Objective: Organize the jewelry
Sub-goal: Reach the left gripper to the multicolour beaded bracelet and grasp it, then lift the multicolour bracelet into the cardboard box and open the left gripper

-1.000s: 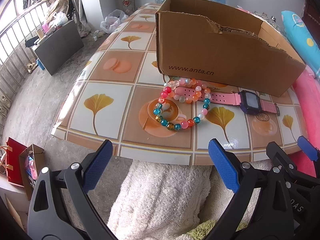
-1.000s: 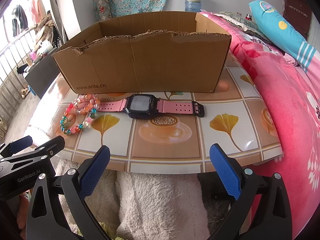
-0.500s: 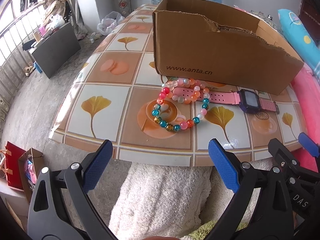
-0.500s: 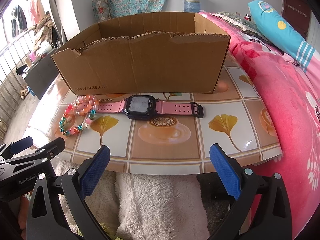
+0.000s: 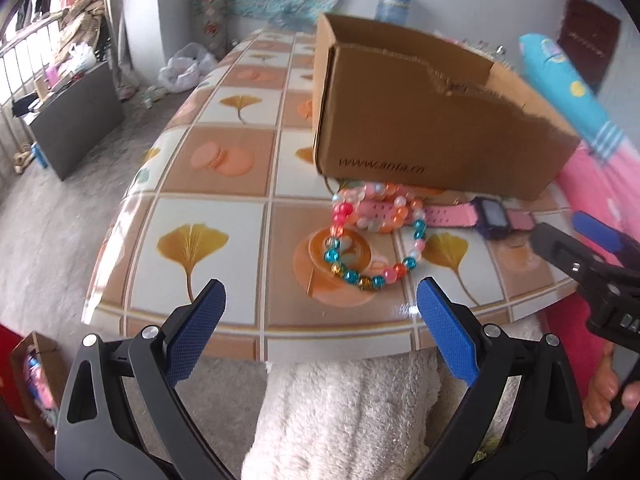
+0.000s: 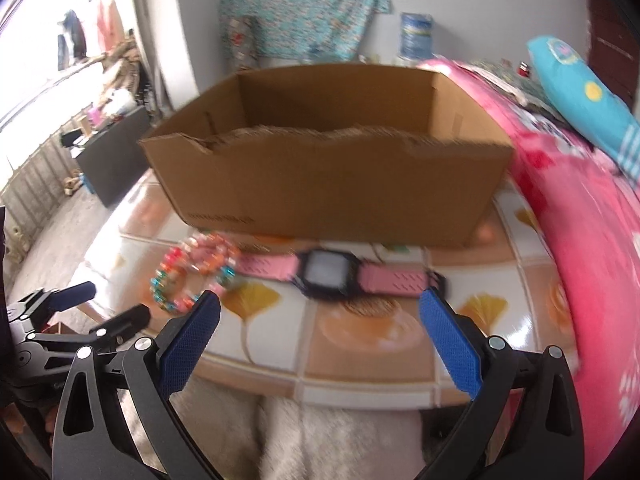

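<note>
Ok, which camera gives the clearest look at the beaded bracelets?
The left wrist view: the beaded bracelets sit near centre and close, single beads distinguishable. In the right wrist view they are off left, smaller and motion-blurred.

Table (image 5: 208, 216): box (image 5: 420, 120), bracelet (image 5: 372, 236), watch (image 6: 326, 270)

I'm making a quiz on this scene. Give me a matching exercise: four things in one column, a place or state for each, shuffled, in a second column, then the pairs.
Things:
1. bead bracelets
2. pink watch
3. cardboard box
4. left tongs

Places or states:
A. open, holding nothing
B. flat on the table, strap stretched out, in front of the right tongs
C. behind the jewelry, top open
D. lying over one end of the watch strap

Pairs: 1-D, 2-B, 3-C, 4-A
</note>
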{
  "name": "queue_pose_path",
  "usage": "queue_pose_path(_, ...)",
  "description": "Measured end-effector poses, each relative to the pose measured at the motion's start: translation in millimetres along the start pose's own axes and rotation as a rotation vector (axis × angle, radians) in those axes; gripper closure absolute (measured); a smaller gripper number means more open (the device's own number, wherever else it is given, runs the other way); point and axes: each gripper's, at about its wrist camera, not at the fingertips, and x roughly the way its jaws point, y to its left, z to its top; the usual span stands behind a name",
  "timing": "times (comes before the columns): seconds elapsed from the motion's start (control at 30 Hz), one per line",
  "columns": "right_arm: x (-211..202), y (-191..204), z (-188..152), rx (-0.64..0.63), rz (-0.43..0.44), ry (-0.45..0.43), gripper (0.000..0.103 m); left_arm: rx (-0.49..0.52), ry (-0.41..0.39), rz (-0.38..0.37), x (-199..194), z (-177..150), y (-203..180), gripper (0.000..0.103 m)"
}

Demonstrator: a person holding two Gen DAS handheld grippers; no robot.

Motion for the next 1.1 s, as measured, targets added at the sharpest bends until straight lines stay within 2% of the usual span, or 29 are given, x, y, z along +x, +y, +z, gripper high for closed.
queue_pose_path(0.1,9,10,6,-0.024,0.053,0.005,0.016,-0.023,-0.016,-0.033,1,6,11,0.008)
queue_pose_path(0.2,26,19,13,-0.028,0.111,0.042,0.029,-0.032,-0.014,-0.072,6,10,14,0.008)
queue_pose_path(0.23,32,22,14,-0.031,0.125,0.057,0.036,-0.03,-0.032,-0.081,7,11,16,0.008)
queue_pose_path(0.27,36,22,14,-0.032,0.137,0.069,0.044,-0.024,-0.053,-0.081,7,12,15,0.008)
queue_pose_path(0.37,52,26,17,-0.037,0.187,0.111,0.055,0.028,-0.093,-0.076,9,16,11,0.009)
queue_pose_path(0.4,57,28,18,-0.042,0.198,0.125,0.058,0.047,-0.1,-0.075,11,18,9,0.012)
queue_pose_path(0.43,62,29,20,-0.05,0.206,0.138,0.061,0.06,-0.101,-0.074,13,19,8,0.026)
queue_pose_path(0.5,71,32,21,-0.063,0.218,0.159,0.066,0.091,-0.069,-0.077,23,22,5,0.041)
queue_pose_path(0.6,81,37,22,-0.077,0.228,0.182,0.07,0.099,-0.027,-0.11,36,24,5,0.058)
queue_pose_path(0.73,96,42,23,-0.09,0.231,0.212,0.08,0.124,0.011,-0.118,47,26,1,0.067)
queue_pose_path(0.9,99,47,24,-0.116,0.23,0.21,0.084,0.205,0.01,-0.059,51,25,-11,0.073)
queue_pose_path(0.97,99,50,24,-0.127,0.231,0.214,0.089,0.233,0.01,-0.032,52,25,-16,0.076)
queue_pose_path(1.07,95,51,21,-0.136,0.229,0.207,0.093,0.252,0.005,-0.013,53,25,-19,0.087)
queue_pose_path(1.1,95,50,20,-0.126,0.238,0.205,0.093,0.244,0.005,-0.016,53,25,-19,0.094)
